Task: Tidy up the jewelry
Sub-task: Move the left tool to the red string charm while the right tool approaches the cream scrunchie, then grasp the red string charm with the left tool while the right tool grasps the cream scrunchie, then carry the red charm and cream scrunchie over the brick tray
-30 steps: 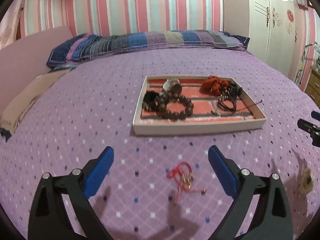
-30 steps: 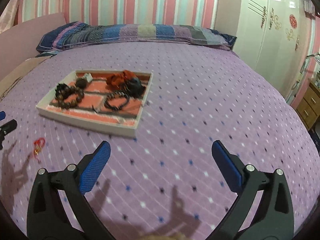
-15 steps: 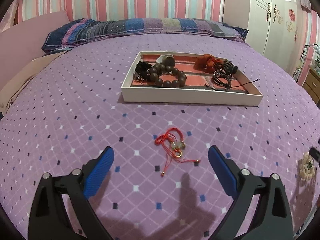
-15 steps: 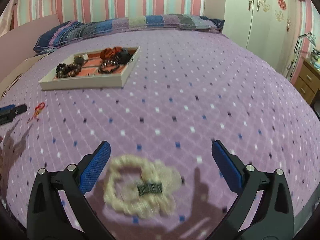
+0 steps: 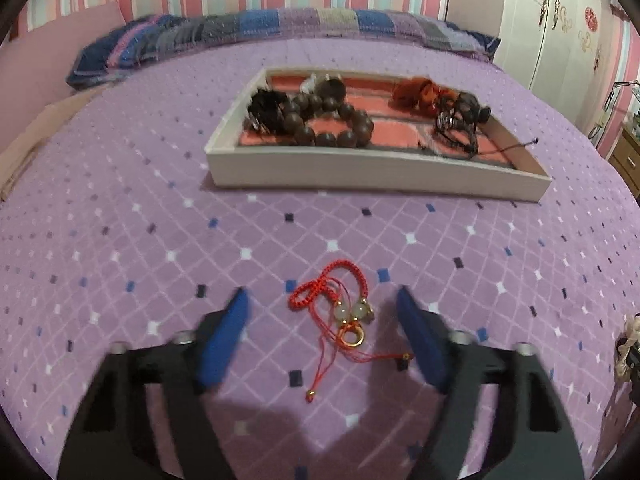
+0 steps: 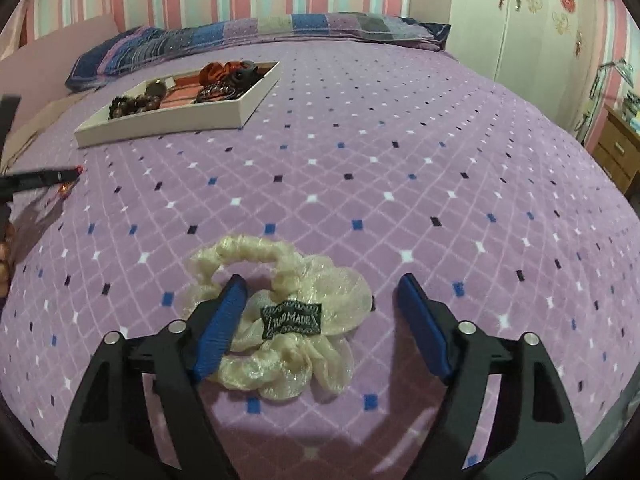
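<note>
Left gripper [image 5: 320, 304] spread apart, straddling red cord bracelet [image 5: 340, 308] lower centre, right gripper [image 6: 320, 292] gaping over cream scrunchie [image 6: 280, 320], tray [image 5: 376, 170] sitting upper centre

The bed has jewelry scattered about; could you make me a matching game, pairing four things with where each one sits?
Things:
1. red string bracelet
2. cream scrunchie
3. brown bead bracelet
4. striped pillow

Places:
A. in the tray
B. between the fingers of the open right hand-held gripper
C. at the head of the bed, by the wall
D. between the fingers of the open left hand-held gripper

Pairs: 1-D, 2-B, 3-A, 4-C
</note>
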### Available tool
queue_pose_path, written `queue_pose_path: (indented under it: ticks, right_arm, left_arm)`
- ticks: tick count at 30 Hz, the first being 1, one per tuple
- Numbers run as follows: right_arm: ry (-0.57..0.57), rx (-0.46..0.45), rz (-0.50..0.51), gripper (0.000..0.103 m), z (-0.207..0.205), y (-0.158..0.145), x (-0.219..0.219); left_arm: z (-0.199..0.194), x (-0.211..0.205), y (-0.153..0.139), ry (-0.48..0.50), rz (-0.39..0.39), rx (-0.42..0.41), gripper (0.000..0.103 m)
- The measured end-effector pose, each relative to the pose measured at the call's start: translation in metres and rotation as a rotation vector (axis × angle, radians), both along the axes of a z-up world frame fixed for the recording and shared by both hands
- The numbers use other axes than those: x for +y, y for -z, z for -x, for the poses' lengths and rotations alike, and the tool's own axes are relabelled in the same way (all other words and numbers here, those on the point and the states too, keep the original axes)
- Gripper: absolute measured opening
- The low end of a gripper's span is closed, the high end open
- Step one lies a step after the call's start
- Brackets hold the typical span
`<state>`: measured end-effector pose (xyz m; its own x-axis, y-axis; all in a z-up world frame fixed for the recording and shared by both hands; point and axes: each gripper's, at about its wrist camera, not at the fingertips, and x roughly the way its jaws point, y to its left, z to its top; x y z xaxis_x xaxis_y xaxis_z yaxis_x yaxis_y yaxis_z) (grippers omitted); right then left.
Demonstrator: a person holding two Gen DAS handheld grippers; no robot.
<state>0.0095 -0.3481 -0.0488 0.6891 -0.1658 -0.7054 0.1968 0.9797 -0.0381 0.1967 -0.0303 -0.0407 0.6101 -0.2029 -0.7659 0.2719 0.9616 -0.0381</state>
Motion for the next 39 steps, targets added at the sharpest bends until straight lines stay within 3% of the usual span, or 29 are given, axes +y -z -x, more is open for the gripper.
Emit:
queue_pose_path:
  ticks: [2,8,15,27,39]
  right_arm:
    - [0.007,-0.006,0.001,0.056,-0.002,-0.001,-0.002]
    - [0.017,-0.011,0.004,0.033,-0.01,-0.002,-0.003]
    - [0.025,-0.024,-0.001,0.025,-0.012,-0.003,-0.003]
    - [0.028,-0.051,0.0,0.021,-0.023,-0.013,-0.003]
    - [-0.015,-0.13,0.02,0.021,-0.073,-0.048,0.009]
  left_arm:
    - [0.0,0.001,0.0,-0.001,0.004,-0.011,0.059]
    - [-0.003,0.0,0.0,0.013,0.016,-0.008,0.031]
    - [-0.005,0.002,-0.001,0.011,0.028,-0.009,0.013]
    - [0.001,0.008,-0.008,-0.001,0.034,-0.041,0.009]
    - [0.0,0.018,-0.035,-0.011,0.075,-0.09,0.009]
